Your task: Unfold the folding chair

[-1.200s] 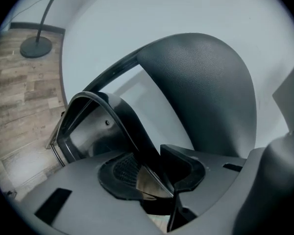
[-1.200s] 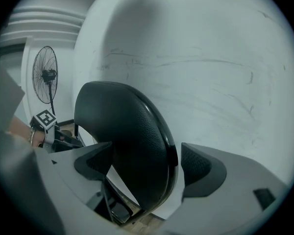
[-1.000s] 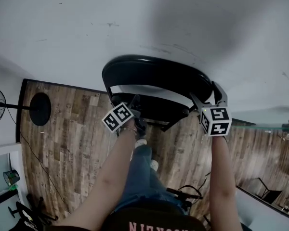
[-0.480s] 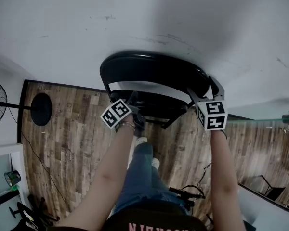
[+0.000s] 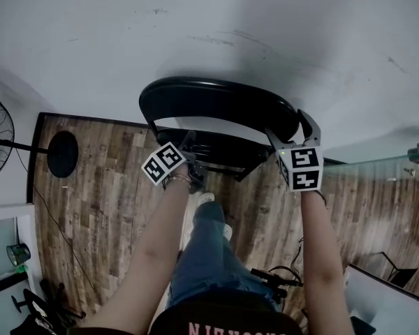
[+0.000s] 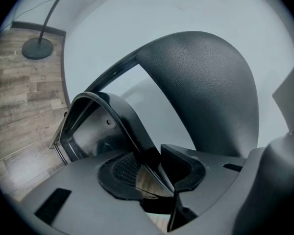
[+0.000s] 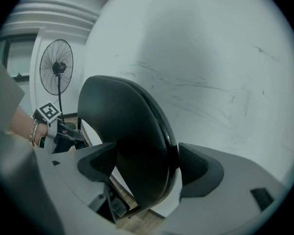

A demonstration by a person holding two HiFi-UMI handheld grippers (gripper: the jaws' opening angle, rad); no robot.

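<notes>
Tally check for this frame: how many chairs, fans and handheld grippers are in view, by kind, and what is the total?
Folding chair: 1
Standing fan: 1
Handheld grippers: 2, the left gripper and the right gripper
Total: 4
</notes>
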